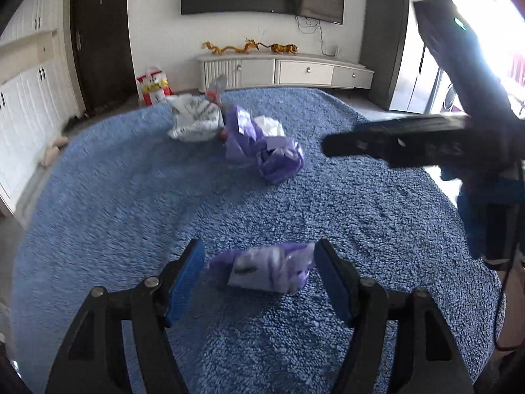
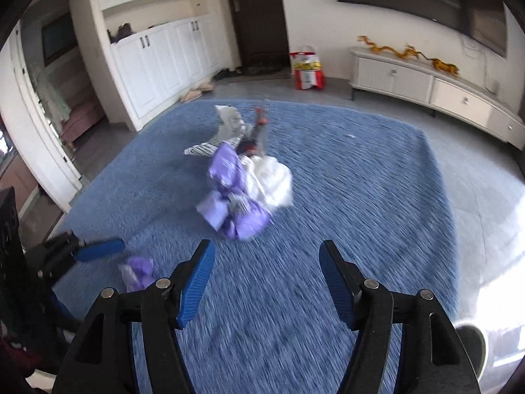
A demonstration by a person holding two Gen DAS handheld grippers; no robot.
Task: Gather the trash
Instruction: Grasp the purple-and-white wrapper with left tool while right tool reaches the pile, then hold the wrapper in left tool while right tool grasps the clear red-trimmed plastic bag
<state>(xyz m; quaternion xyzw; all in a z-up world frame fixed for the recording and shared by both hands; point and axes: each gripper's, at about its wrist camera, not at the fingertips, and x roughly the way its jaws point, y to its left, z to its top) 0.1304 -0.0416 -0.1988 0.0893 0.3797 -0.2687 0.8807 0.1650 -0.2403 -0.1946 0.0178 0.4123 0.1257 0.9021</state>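
Note:
A crumpled purple and white wrapper (image 1: 262, 271) lies on the blue rug (image 1: 115, 203) between the open blue pads of my left gripper (image 1: 259, 262), which touch nothing. The wrapper also shows in the right wrist view (image 2: 137, 271) next to the left gripper (image 2: 98, 250). Farther on lies a pile of trash: purple bags (image 1: 265, 151), white paper (image 1: 269, 124) and a grey-white bag (image 1: 195, 120). The pile (image 2: 242, 190) lies ahead of my right gripper (image 2: 265, 262), which is open and empty above the rug. The right gripper (image 1: 410, 144) shows at the right in the left wrist view.
A red and white shopping bag (image 2: 306, 69) stands on the floor by the dark door (image 2: 256, 13). A low white TV cabinet (image 1: 285, 70) with gold dragon figures runs along the far wall under the TV. White cupboards (image 2: 164, 55) line the left side.

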